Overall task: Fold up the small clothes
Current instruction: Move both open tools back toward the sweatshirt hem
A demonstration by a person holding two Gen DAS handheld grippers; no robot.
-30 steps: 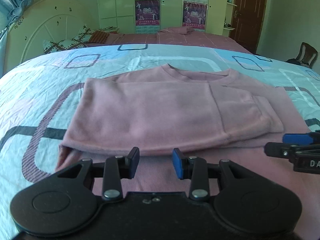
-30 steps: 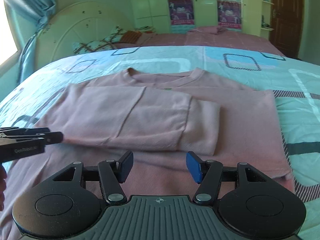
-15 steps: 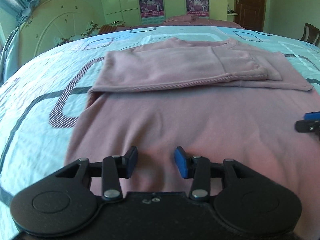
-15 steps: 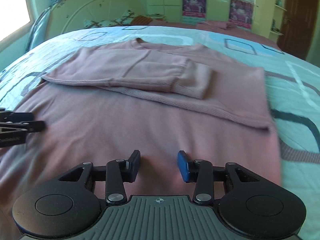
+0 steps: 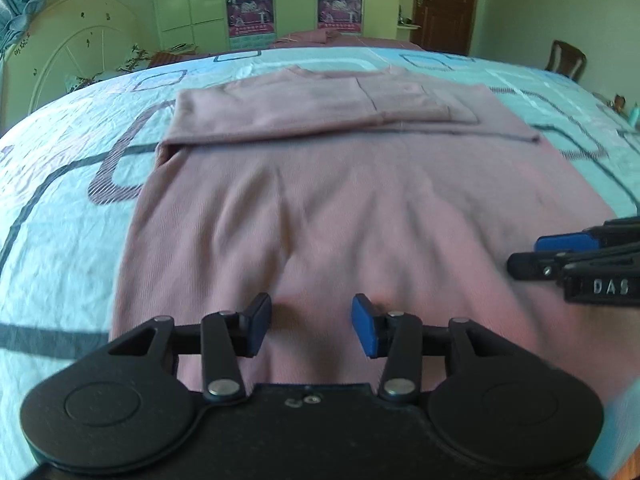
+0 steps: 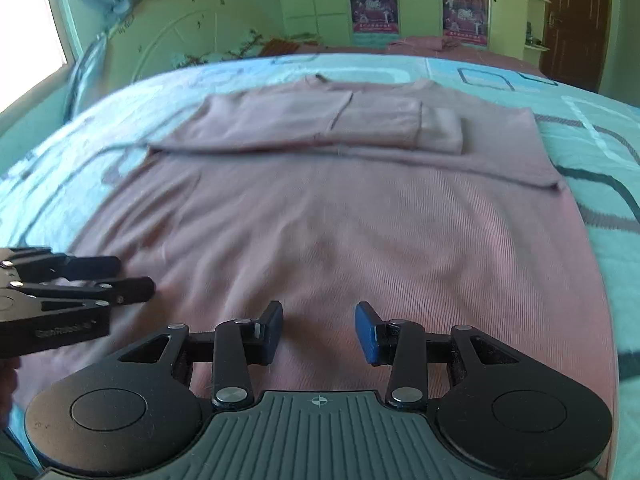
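Note:
A pink long-sleeved sweater (image 5: 360, 208) lies flat on the bed, collar at the far end, with both sleeves folded across its chest (image 5: 328, 114). It also shows in the right wrist view (image 6: 360, 232). My left gripper (image 5: 312, 328) is open and empty just above the sweater's near hem. My right gripper (image 6: 318, 334) is open and empty above the same hem, to the right. Each gripper shows from the side in the other's view: the right one in the left wrist view (image 5: 560, 256), the left one in the right wrist view (image 6: 100, 280).
The bed carries a light blue sheet (image 5: 72, 208) with dark rectangle patterns. A white headboard (image 6: 192, 40) stands at the far left, wardrobes with posters (image 5: 296, 4) behind, a brown door (image 5: 444, 4) and a chair (image 5: 566, 60) at the right.
Both grippers have drawn back from the folded sleeves toward the sweater's near hem and dropped closer to the cloth. Both stay open and empty.

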